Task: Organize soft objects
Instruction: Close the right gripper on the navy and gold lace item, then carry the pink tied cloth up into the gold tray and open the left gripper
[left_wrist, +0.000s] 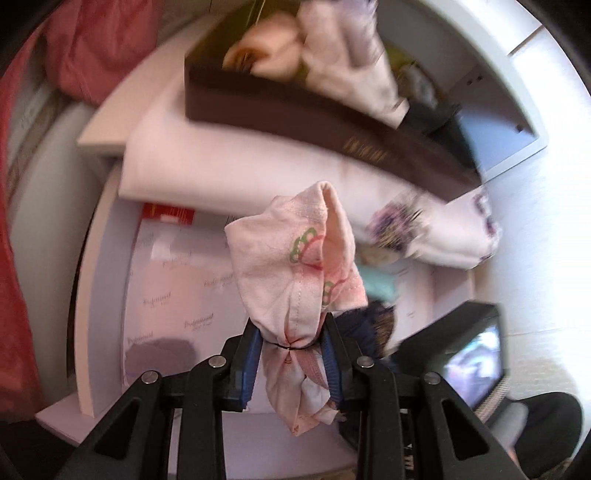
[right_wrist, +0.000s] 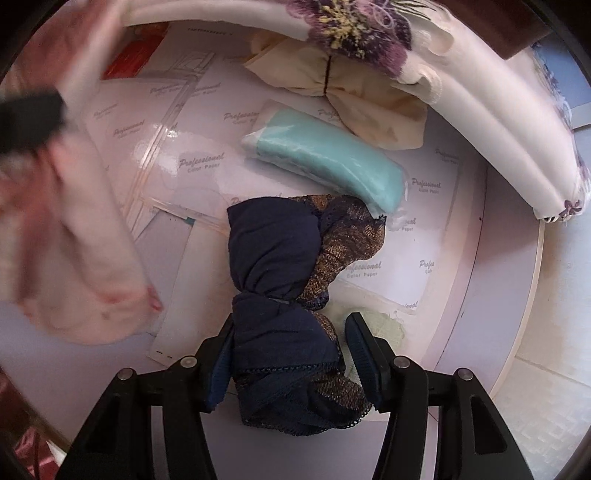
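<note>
A pale pink cloth bundle (left_wrist: 291, 258) with a green and red print, tied by a thin black band, hangs in the air over the white shelf (left_wrist: 110, 295). My left gripper (left_wrist: 291, 339) is shut on its waist at the band. The same bundle shows as a pink blur (right_wrist: 74, 240) at the left of the right wrist view. A navy bundle with gold lace (right_wrist: 273, 258) lies on the shelf between the jaws of my right gripper (right_wrist: 291, 321). The left pad presses its side and the right pad meets its lace edge. The navy bundle (left_wrist: 373, 325) peeks out behind the pink one.
Sheets of printed paper (right_wrist: 199, 162) line the shelf. A teal packet in clear wrap (right_wrist: 325, 158) and a tied cream bundle (right_wrist: 332, 92) lie beyond the navy one. A folded white cloth with purple flowers (right_wrist: 480, 110) carries a brown box (left_wrist: 314, 122) of cloths. Red fabric (left_wrist: 92, 48) is on the left.
</note>
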